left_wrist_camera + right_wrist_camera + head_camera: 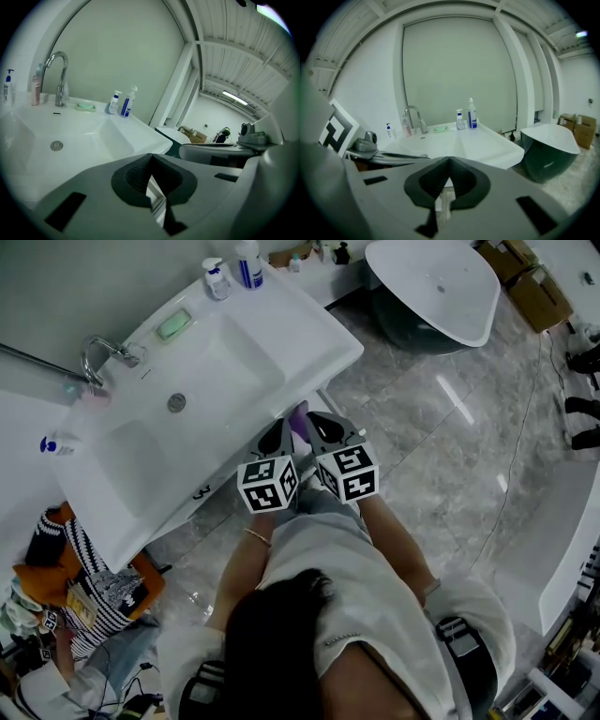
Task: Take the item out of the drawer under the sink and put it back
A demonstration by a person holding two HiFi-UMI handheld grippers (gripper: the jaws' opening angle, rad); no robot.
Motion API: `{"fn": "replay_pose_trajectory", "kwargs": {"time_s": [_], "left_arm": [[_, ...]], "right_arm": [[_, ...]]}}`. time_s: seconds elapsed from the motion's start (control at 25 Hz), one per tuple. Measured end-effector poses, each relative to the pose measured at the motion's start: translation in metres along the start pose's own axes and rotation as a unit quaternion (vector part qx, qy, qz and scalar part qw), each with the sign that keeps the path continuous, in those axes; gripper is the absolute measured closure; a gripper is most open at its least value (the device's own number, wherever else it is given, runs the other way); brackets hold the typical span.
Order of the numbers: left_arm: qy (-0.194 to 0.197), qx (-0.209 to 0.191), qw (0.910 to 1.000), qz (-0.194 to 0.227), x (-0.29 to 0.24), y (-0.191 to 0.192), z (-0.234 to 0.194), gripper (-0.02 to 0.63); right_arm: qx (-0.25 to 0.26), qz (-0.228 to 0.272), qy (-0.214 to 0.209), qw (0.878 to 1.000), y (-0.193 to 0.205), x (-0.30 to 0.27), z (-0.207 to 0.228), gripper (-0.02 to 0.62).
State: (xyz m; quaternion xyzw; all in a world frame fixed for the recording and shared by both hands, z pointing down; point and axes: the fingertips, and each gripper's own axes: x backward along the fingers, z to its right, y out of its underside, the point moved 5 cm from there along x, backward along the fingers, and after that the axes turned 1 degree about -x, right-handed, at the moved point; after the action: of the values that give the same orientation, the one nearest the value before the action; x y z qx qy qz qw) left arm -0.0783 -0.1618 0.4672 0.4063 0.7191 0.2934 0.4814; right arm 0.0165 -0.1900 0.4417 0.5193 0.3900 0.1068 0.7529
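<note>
The white sink (281,329) fills the upper left of the head view, and the drawer beneath it is hidden by the basin. Both grippers sit side by side at the sink's front corner. My left gripper (279,434) (151,157) is shut with nothing between its pads; through the slit below them shows only a white edge (158,202). My right gripper (317,424) (449,164) is shut too and holds nothing. A small purple patch (298,415) shows between the two tips; what it is cannot be made out.
On the sink's rim stand a faucet (103,352), a green soap (173,325) and two pump bottles (248,263). A freestanding bathtub (436,287) and cardboard boxes (525,277) lie beyond on the grey marble floor. Another person (84,587) sits at lower left.
</note>
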Motion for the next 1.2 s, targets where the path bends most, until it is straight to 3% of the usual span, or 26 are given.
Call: {"fn": "replay_pose_trajectory", "kwargs": {"time_s": [0.2,0.64,0.88,1.0,1.2], "left_arm": [[0.007,-0.002,0.9999,0.009,0.001,-0.003,0.000,0.603],[0.000,0.006,0.9998,-0.020,-0.005,0.009,-0.009,0.603],[-0.006,0.050,0.9976,-0.047,-0.010,0.025,-0.015,0.603],[-0.010,0.053,0.9968,-0.060,-0.015,0.030,-0.018,0.603],[-0.011,0.048,0.9960,-0.075,-0.030,0.032,-0.021,0.603]], "right_arm": [[-0.003,-0.008,-0.002,1.000,0.003,-0.003,-0.003,0.580],[-0.015,-0.020,-0.005,1.000,0.010,-0.012,-0.004,0.578],[-0.041,-0.076,-0.004,0.996,0.031,-0.021,0.011,0.571],[-0.042,-0.093,-0.007,0.995,0.038,-0.025,0.014,0.465],[-0.048,-0.126,-0.026,0.991,0.053,-0.031,0.019,0.431]]}}
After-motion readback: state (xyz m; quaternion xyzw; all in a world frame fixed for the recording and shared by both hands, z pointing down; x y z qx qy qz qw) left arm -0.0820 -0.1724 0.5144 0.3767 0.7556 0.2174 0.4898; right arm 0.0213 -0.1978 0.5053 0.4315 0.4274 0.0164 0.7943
